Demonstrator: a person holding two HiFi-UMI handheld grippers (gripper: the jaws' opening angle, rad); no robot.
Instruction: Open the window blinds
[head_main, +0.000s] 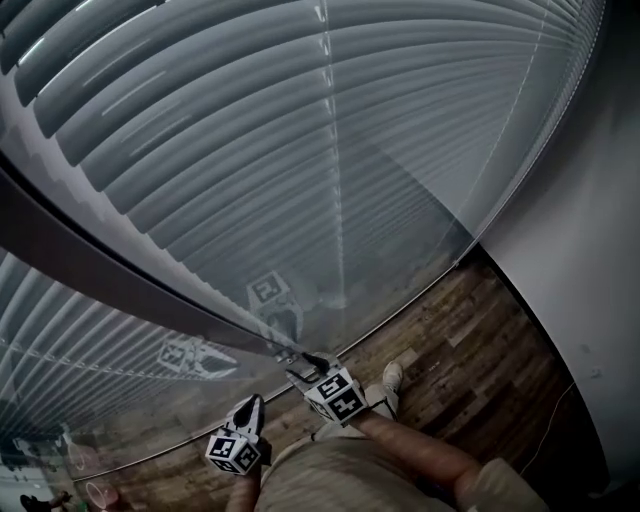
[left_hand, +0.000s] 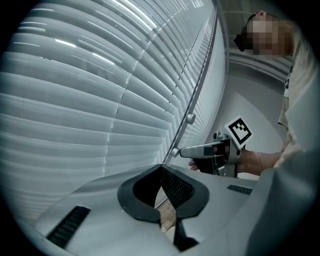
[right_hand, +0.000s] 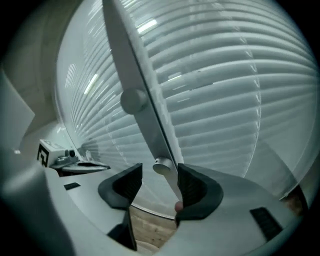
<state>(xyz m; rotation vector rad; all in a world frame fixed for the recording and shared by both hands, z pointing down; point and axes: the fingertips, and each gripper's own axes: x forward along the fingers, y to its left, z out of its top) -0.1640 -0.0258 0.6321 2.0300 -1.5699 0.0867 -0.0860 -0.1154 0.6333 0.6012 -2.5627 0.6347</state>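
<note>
A pale wall (head_main: 590, 250) and a wooden floor (head_main: 470, 340) border the window. The blinds (head_main: 300, 150) cover it down to the floor edge. Their slats lie overlapped and shut, so the opening looks not yet begun. The tilt wand (right_hand: 131, 75) hangs in front of them, its lower end between the spread jaws of the right gripper (right_hand: 159, 172), not clamped. The left gripper (left_hand: 161, 167) hovers near, jaws together and empty. The wand has yet to be gripped and twisted.

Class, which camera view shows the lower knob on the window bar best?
The right gripper view: the lower knob sits close, between the right claw's parted jaws. The left gripper view shows it small at that claw's tip; the head view, barely.
</note>
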